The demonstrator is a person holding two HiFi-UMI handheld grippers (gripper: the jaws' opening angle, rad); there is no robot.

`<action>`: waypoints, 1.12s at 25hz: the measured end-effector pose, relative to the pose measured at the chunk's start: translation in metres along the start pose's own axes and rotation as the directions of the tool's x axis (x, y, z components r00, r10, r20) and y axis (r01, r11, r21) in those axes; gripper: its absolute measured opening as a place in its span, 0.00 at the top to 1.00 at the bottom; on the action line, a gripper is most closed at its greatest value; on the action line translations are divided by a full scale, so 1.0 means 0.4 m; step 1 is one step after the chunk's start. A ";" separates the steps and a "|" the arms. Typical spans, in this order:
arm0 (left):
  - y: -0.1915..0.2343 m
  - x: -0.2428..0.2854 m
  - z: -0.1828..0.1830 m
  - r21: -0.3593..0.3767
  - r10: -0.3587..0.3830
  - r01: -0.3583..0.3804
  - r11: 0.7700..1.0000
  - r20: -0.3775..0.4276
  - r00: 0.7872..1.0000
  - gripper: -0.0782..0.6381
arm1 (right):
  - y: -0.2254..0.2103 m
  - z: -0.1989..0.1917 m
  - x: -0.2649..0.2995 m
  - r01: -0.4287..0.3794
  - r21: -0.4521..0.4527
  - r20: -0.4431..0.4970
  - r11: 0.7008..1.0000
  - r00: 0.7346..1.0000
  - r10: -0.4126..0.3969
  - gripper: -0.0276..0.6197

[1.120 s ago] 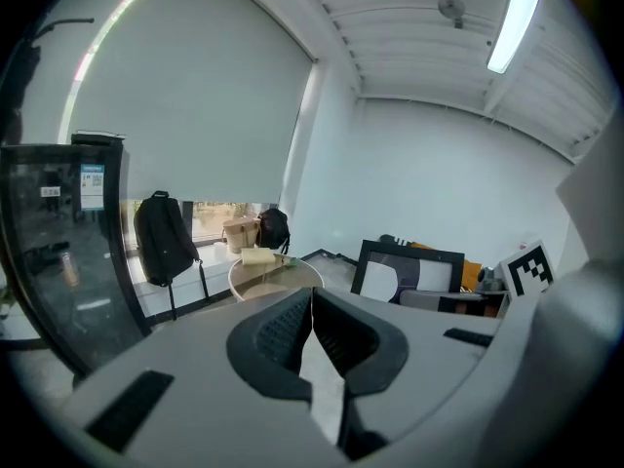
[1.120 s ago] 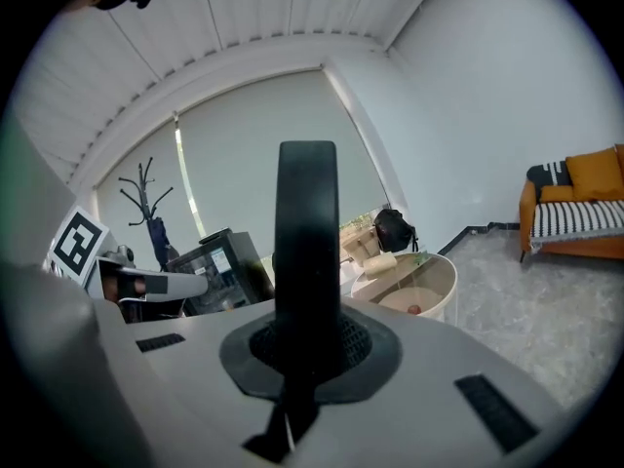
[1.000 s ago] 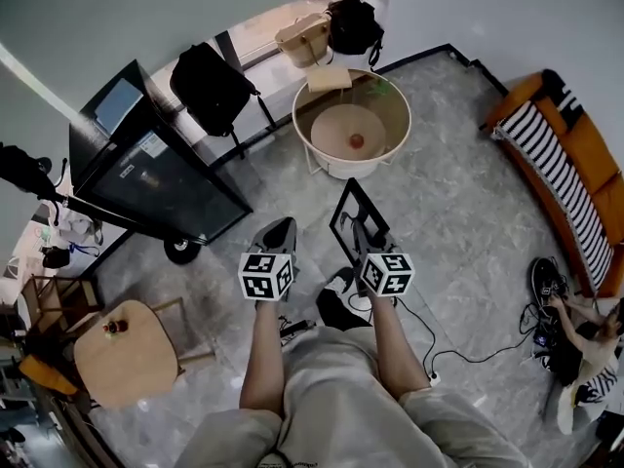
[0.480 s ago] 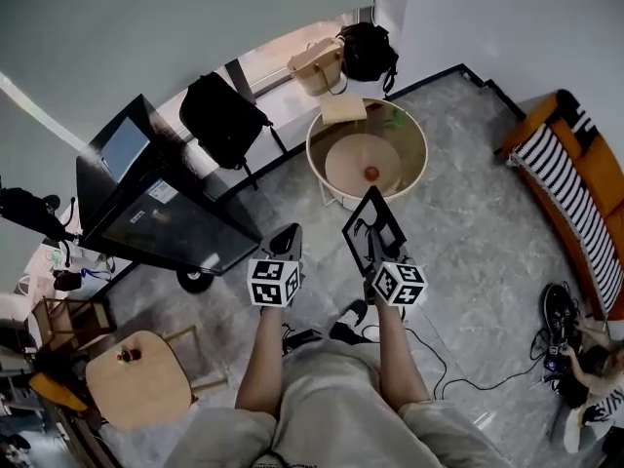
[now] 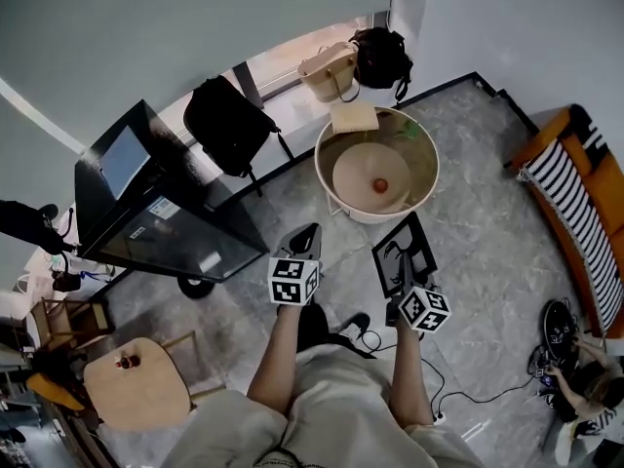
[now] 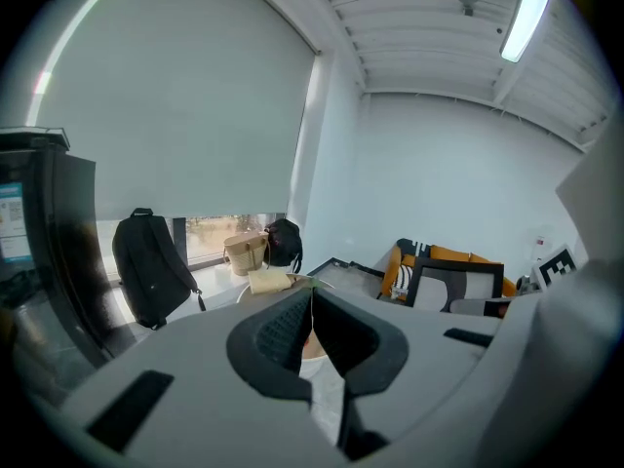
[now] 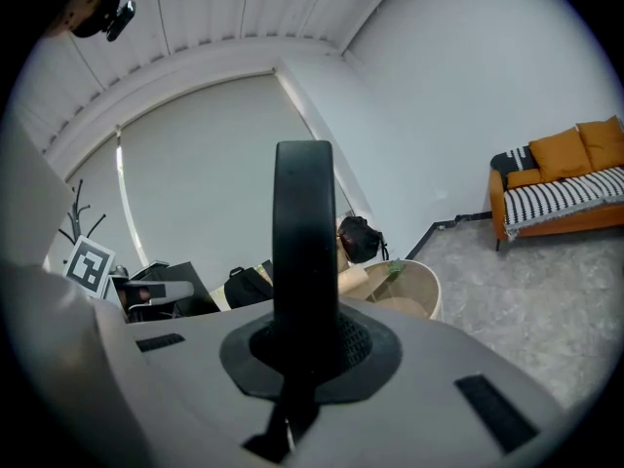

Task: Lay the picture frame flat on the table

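Head view: at centre right, the right gripper (image 5: 399, 283) holds the black rectangular picture frame (image 5: 402, 253) by its lower edge. The frame is tilted up in the air above the grey floor, just below the round pale wooden table with a raised rim (image 5: 334, 201). Carrying it raised like this probably helps it clear that rim. The left gripper (image 5: 306, 243), at centre, carries nothing.

Left gripper view: its jaws are pressed together with nothing between them, likely kept free to steady the frame. The frame (image 6: 458, 286) shows at right centre.

Right gripper view: the jaws are clamped on the frame (image 7: 304, 222), which shows edge-on as a dark upright bar at centre. The table (image 7: 414, 286) lies beyond, right of centre.
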State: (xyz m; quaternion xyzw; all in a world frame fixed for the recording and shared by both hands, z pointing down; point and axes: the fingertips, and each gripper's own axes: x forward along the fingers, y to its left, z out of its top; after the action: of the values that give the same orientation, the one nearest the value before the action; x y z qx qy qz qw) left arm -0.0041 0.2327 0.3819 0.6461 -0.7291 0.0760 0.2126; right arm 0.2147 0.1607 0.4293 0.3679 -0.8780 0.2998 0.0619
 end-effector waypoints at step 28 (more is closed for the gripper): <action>0.329 0.667 0.270 -0.053 -0.350 0.347 0.936 -0.188 0.918 0.86 | 0.002 0.183 0.582 0.263 0.110 -0.021 0.959 0.965 -0.262 0.90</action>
State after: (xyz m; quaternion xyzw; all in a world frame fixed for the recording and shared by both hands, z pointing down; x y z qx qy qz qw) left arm -0.1753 -0.0315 0.4156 0.7530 -0.5788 0.0927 0.2990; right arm 0.0544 -0.0226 0.4460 0.4829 -0.8032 0.3389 0.0833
